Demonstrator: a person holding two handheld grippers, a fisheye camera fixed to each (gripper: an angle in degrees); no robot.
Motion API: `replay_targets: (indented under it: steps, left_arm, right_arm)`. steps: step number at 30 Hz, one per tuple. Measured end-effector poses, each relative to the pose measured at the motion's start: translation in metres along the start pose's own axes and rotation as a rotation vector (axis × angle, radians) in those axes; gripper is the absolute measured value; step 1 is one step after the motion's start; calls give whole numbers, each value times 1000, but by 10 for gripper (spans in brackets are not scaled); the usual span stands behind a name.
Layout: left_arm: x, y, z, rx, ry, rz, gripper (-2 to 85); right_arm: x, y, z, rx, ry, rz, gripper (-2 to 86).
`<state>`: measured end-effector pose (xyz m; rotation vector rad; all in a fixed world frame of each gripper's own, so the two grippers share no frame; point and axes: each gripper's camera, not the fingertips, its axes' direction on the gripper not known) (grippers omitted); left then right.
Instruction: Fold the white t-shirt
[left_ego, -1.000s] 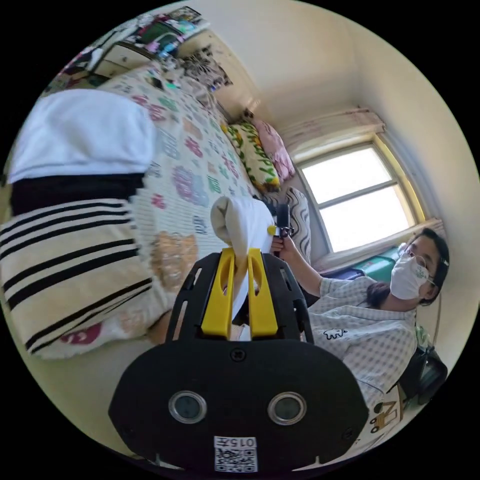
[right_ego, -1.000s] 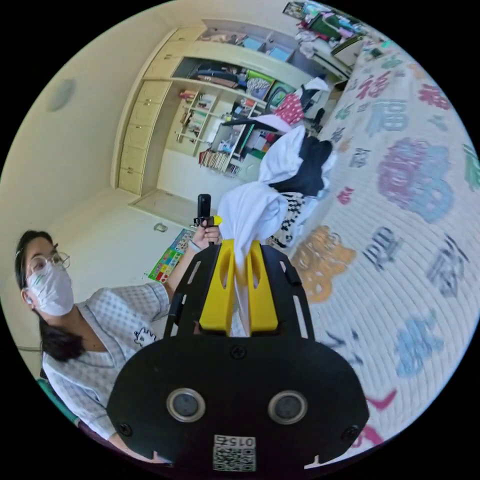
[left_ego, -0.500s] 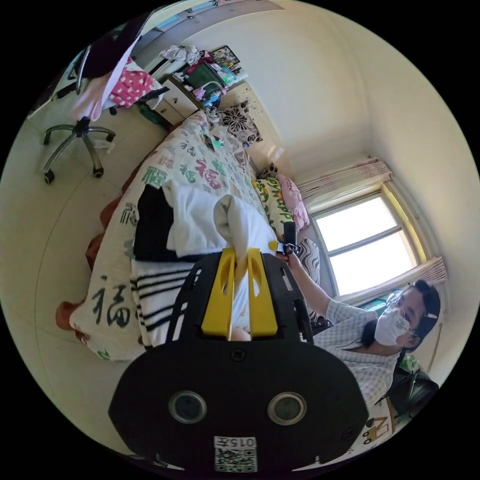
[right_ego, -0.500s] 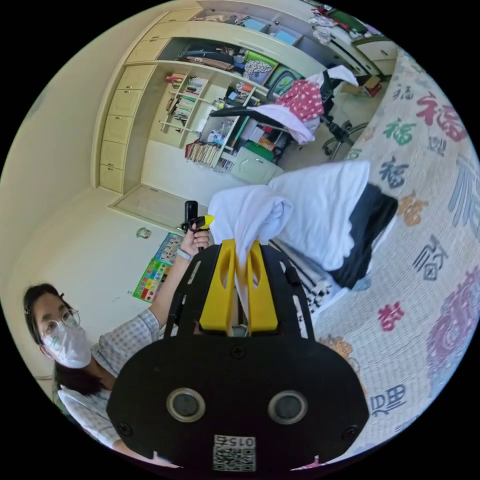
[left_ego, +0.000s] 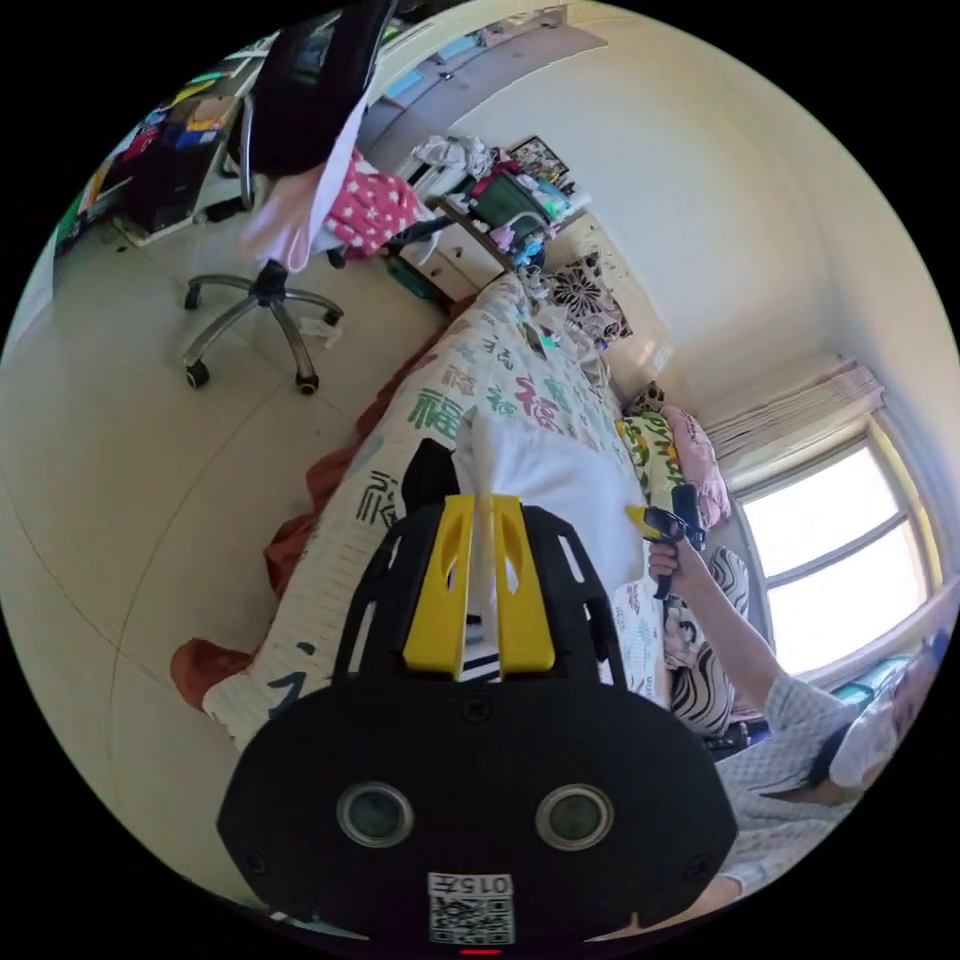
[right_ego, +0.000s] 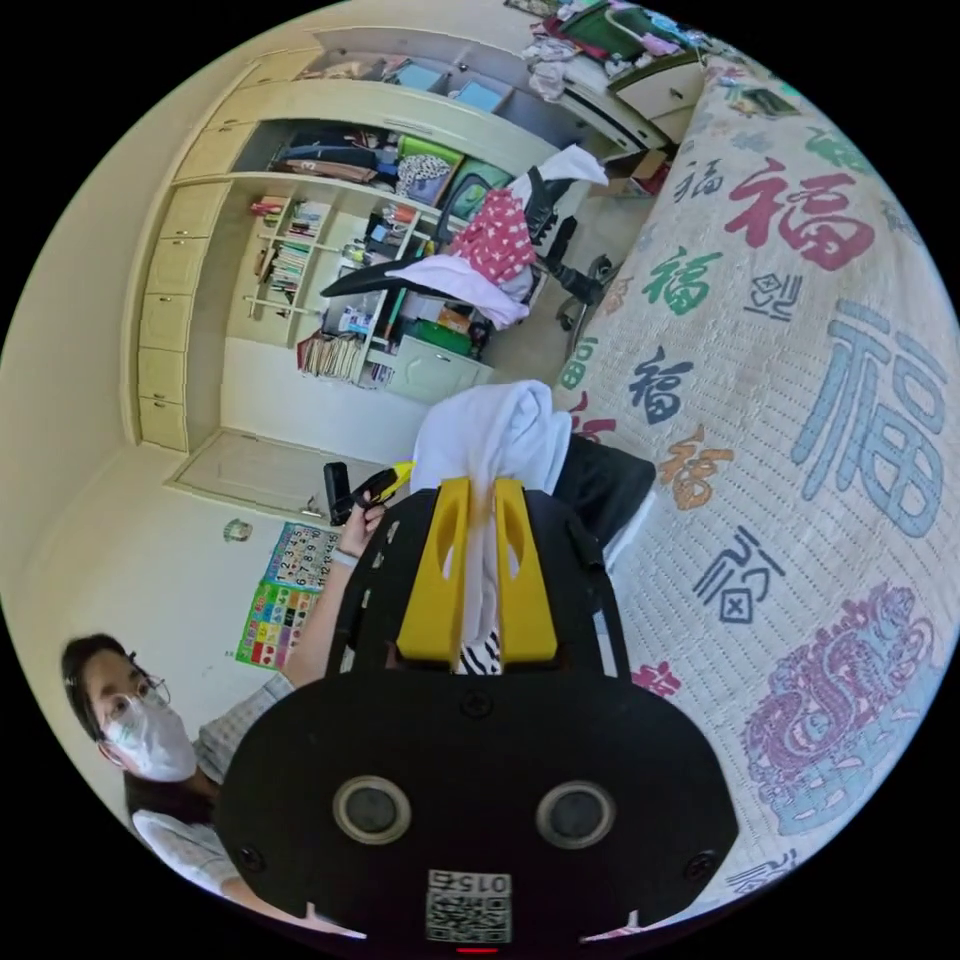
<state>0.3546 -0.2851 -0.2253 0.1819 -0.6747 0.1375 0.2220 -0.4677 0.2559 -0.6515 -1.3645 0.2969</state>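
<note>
Pinching a fold of the white t-shirt between its two yellow jaws, the left claw is sitting nearly closed, with only the thin cloth running down the narrow gap. The right claw is doing the same in the right gripper view, its jaws pressing on a bunched corner of the white t-shirt that is puffing up above the tips toward 12 o'clock. The shirt looks plain white and soft, gathered into rounded folds at each grip and stretching as a smooth panel between the two claws above the bed.

In the left gripper view the shirt is spreading toward 2 o'clock, where the right claw is showing small in the person's hand. A black garment is peeking out just beside the shirt at 11 o'clock, and striped cloth is showing low between the jaws. This view is also taking in a wheeled chair on the floor at 10 o'clock and a bright window at 3 o'clock.

The right gripper view is instead showing the left claw in a hand at 10 o'clock, the bed cover with large coloured characters at 2 o'clock, shelves at 11 o'clock, and the black garment lying on the bed under the shirt.
</note>
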Motion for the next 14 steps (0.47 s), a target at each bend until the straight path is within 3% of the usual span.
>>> replay_targets:
  steps: [6,10,14]
  left_arm:
    - [13,99,-47,81,27,121,73]
    - [35,214,-42,92,-74,181,99]
    - [38,326,-4,132,-119,48,111]
  right_arm:
    - [2,61,-25,123,11,-66,60]
    - [-17,132,5,9,135,-155,78]
    - [-30,178,63,-145,102,-155,90]
